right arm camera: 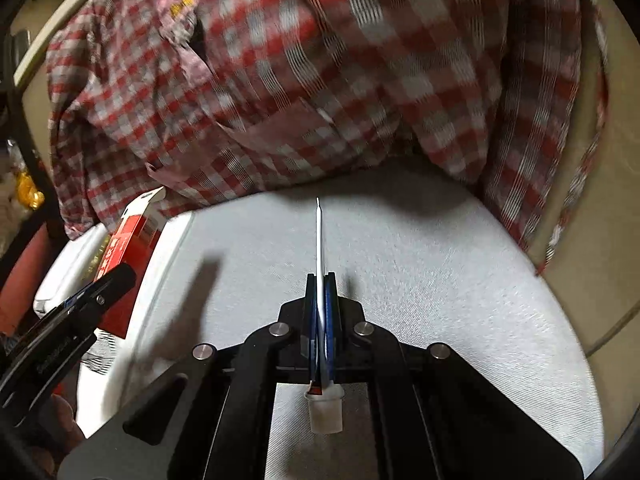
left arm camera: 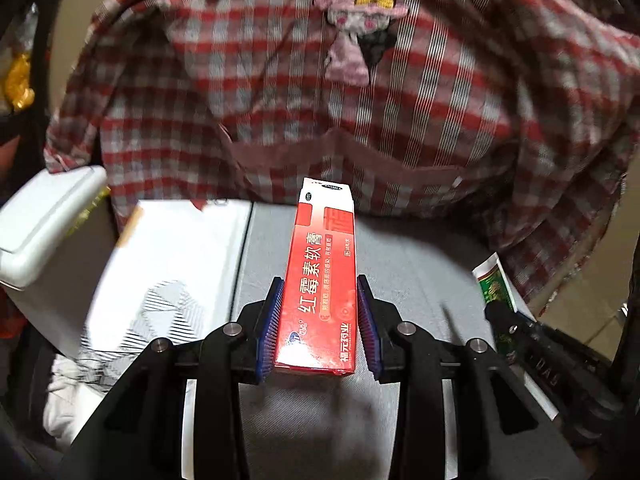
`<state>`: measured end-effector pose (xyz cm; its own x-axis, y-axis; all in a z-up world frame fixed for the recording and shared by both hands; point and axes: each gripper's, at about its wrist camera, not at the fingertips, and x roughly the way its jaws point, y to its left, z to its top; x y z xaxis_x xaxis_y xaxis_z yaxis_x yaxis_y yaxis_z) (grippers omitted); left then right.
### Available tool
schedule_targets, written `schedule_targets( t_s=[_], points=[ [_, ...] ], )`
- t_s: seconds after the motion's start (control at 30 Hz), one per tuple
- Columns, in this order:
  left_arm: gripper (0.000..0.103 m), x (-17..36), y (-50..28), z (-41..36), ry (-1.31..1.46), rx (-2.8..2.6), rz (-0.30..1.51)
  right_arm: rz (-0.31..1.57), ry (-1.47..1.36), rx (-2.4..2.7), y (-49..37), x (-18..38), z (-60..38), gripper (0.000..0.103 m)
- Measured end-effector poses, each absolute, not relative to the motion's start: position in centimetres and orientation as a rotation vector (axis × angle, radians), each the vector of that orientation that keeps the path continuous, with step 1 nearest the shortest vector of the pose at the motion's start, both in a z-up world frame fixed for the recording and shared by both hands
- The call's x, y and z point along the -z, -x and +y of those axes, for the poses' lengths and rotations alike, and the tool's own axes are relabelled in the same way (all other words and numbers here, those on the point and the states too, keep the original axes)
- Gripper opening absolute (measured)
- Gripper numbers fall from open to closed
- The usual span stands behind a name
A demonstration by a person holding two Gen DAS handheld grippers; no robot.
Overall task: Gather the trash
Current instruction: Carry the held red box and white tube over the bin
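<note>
Two grippers, each pinching one item above the grey seat cushion (right arm camera: 420,272). The left gripper (left arm camera: 320,320) clamps a red box (left arm camera: 322,280) between its blue pads. The right gripper (right arm camera: 320,312) is pressed on a flattened tube (right arm camera: 319,240), seen edge-on with its white cap (right arm camera: 325,412) toward the camera; only the left view shows the tube's green print. One checked shirt (left arm camera: 360,92) hangs behind
</note>
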<state>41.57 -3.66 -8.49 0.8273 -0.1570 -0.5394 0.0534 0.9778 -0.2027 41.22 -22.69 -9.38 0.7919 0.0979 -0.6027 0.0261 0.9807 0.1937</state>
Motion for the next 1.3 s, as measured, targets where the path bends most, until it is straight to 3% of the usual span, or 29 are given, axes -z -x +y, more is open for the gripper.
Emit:
schedule_targets(
  t_s=[0.47, 0.93, 1.3],
  points=[
    [0.035, -1.1, -25.8, 3.3, 0.144, 0.027, 0.543, 0.554, -0.161, -0.242, -25.8, -2.0, -16.2, 0.004],
    [0.035, -2.8, -9.2, 15.0, 0.166, -0.239, 0.584, 0.639, -0.089, -0.547, -13.6, -1.3, -3.2, 0.004],
    [0.036, -0.4, -5.5, 21.5, 0.195, -0.389, 0.591, 0.730, 0.014, -0.682, -11.6, 1.3, 7.0, 0.004]
  ],
)
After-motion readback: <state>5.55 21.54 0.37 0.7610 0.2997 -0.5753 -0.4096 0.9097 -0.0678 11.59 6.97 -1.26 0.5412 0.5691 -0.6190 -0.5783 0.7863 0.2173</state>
